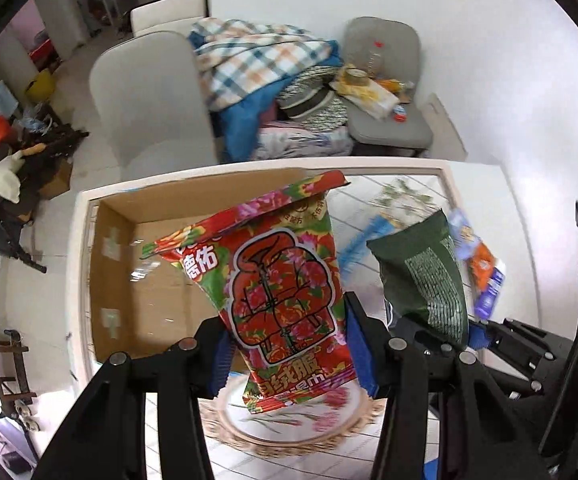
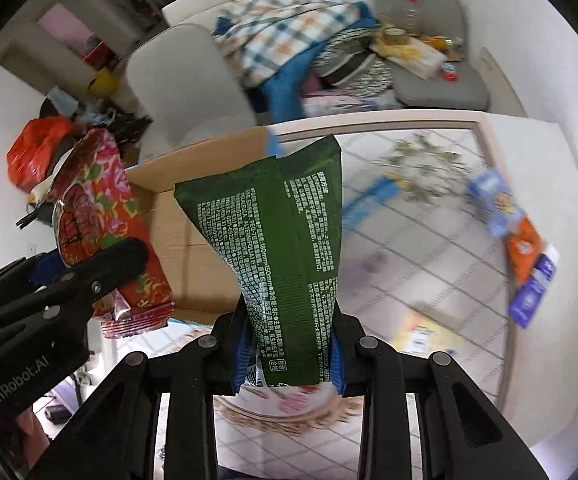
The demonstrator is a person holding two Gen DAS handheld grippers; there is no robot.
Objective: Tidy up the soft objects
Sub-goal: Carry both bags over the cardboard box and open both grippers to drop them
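My left gripper (image 1: 289, 356) is shut on a red floral soft pack (image 1: 285, 284) and holds it upright above the table, in front of an open cardboard box (image 1: 149, 280). My right gripper (image 2: 289, 360) is shut on a dark green soft pack (image 2: 285, 248), also held upright above the table. In the left wrist view the green pack (image 1: 429, 276) and right gripper show to the right. In the right wrist view the red pack (image 2: 105, 220) and left gripper show to the left.
Blue and orange packets (image 2: 525, 248) lie at the table's right side; a yellow packet (image 2: 421, 332) lies nearer. A round woven mat (image 1: 289, 428) lies under the grippers. White chairs (image 1: 149, 100) and piled blankets (image 1: 249, 64) stand beyond the table's glass-topped surface (image 2: 429, 220).
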